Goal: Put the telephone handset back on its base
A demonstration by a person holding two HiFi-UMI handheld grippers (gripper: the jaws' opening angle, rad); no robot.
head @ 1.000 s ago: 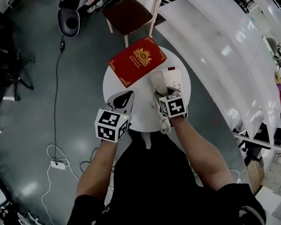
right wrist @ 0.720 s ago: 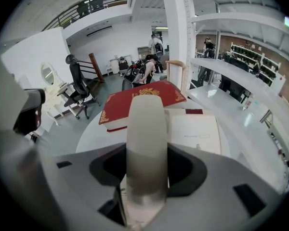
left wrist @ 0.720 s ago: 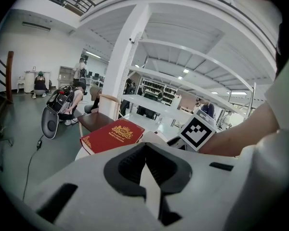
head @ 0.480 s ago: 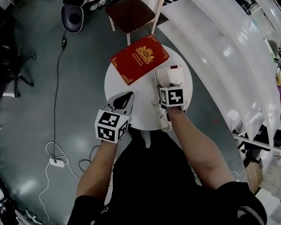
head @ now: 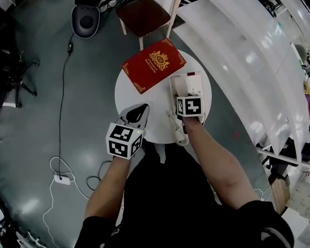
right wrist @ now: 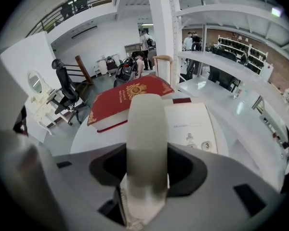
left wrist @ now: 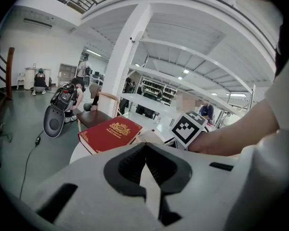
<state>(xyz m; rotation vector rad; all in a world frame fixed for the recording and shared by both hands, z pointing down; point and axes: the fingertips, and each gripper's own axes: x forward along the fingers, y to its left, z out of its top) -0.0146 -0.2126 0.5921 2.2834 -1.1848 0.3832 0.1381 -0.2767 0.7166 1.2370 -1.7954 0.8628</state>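
Gripping handset (right wrist: 147,124), right gripper (right wrist: 147,166) reaches over base (right wrist: 192,124); left gripper (head: 138,111) hovers beside.

Big open office/lab space: white shelves (head: 232,30), swivel chair (right wrist: 67,96), mezzanine rail (right wrist: 79,4), cables (head: 61,102) on grey floor (head: 31,118).

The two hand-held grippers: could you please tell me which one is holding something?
The right gripper: its jaws clamp the white plastic telephone handset, while the left gripper has its jaws shut together on nothing.
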